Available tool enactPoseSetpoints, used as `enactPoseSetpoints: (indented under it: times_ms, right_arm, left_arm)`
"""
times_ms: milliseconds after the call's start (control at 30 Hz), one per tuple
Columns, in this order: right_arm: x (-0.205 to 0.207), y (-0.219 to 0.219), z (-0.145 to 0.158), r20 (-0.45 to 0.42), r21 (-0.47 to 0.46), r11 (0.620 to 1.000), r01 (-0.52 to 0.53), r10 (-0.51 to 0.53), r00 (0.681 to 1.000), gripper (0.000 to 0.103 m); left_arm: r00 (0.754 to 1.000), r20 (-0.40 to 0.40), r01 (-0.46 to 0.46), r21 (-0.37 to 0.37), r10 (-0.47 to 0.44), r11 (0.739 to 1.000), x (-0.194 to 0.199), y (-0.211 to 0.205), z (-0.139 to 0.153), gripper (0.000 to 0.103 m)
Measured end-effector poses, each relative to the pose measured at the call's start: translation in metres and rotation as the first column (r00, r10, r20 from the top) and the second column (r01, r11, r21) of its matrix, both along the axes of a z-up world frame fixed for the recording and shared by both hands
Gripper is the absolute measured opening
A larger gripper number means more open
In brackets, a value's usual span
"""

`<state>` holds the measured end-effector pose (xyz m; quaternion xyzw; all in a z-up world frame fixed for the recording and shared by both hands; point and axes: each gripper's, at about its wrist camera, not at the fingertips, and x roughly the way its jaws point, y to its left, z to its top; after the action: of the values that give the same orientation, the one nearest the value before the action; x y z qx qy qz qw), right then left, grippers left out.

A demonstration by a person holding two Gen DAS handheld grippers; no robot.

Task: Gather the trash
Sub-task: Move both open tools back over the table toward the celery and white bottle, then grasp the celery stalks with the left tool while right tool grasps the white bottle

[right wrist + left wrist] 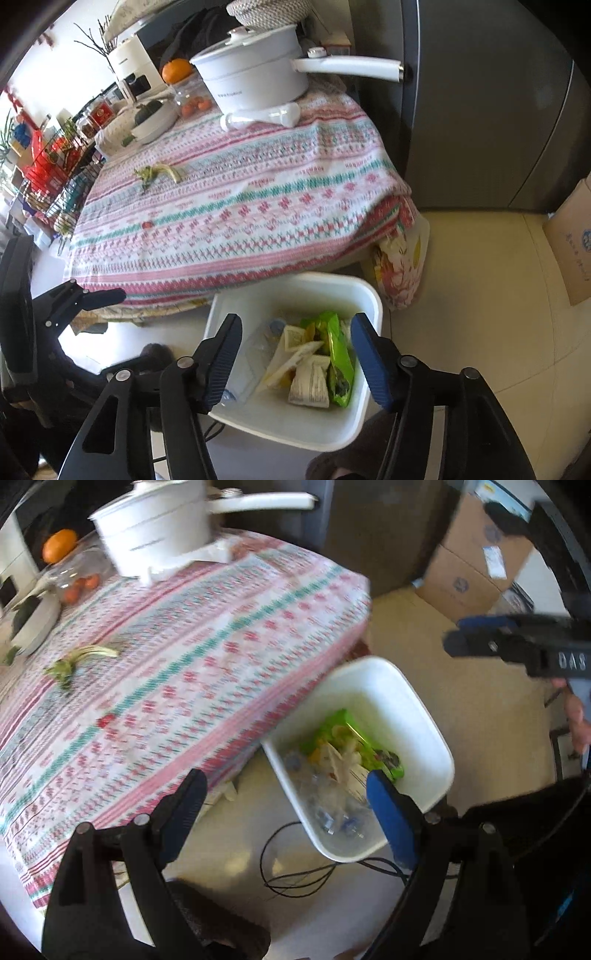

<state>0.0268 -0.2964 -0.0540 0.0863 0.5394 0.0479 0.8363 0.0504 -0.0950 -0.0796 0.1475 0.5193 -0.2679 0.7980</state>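
A white trash bin [417, 716] [364, 295] stands on the floor by the table's near edge. It holds a green wrapper [347, 727] [340, 350], paper scraps [310, 376] and clear plastic. A green vegetable stalk [79, 661] [159, 171] lies on the patterned tablecloth [192, 657] [258, 199]. My left gripper [284, 794] is open and empty over the gap between table and bin. My right gripper [295, 343] is open and empty above the bin; it also shows in the left wrist view [458, 642].
A white pot [155, 535] [255, 77] with a long handle, an orange [59, 544] [177, 70], a jar and a bowl [153, 120] stand at the table's far side. Cardboard boxes [476, 561] and a dark fridge [480, 110] are beyond. Black cables [295, 875] lie on the floor.
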Motion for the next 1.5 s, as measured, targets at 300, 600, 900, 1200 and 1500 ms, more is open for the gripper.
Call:
enactPoseSetpoints:
  times_ms: [300, 600, 900, 1200, 1500]
  right_arm:
    - [0.029, 0.016, 0.006, 0.014, -0.004, 1.0, -0.007, 0.007, 1.0, 0.066]
    - [0.07, 0.022, -0.002, 0.002, 0.001, 1.0, 0.001, -0.001, 1.0, 0.066]
    - [0.125, 0.035, -0.017, 0.009, -0.045, 0.999, -0.018, 0.019, 1.0, 0.066]
    - [0.177, 0.047, -0.046, 0.002, -0.08, 0.994, -0.071, 0.072, 0.997, 0.067]
    - [0.238, 0.047, -0.052, 0.109, -0.183, 0.974, -0.132, 0.153, 0.982, 0.071]
  left_arm:
    - [0.958, 0.116, -0.264, 0.013, 0.26, 0.965, 0.062, 0.062, 0.02, 0.088]
    - [0.888, 0.198, -0.42, -0.021, 0.415, 0.907, 0.151, 0.149, 0.003, 0.088]
    - [0.888, 0.201, -0.407, -0.073, 0.414, 0.91, 0.217, 0.182, -0.039, 0.083]
    - [0.913, 0.145, -0.371, -0.102, 0.382, 0.923, 0.258, 0.181, -0.07, 0.043]
    - [0.911, 0.161, -0.354, -0.162, 0.379, 0.921, 0.247, 0.188, -0.06, 0.014]
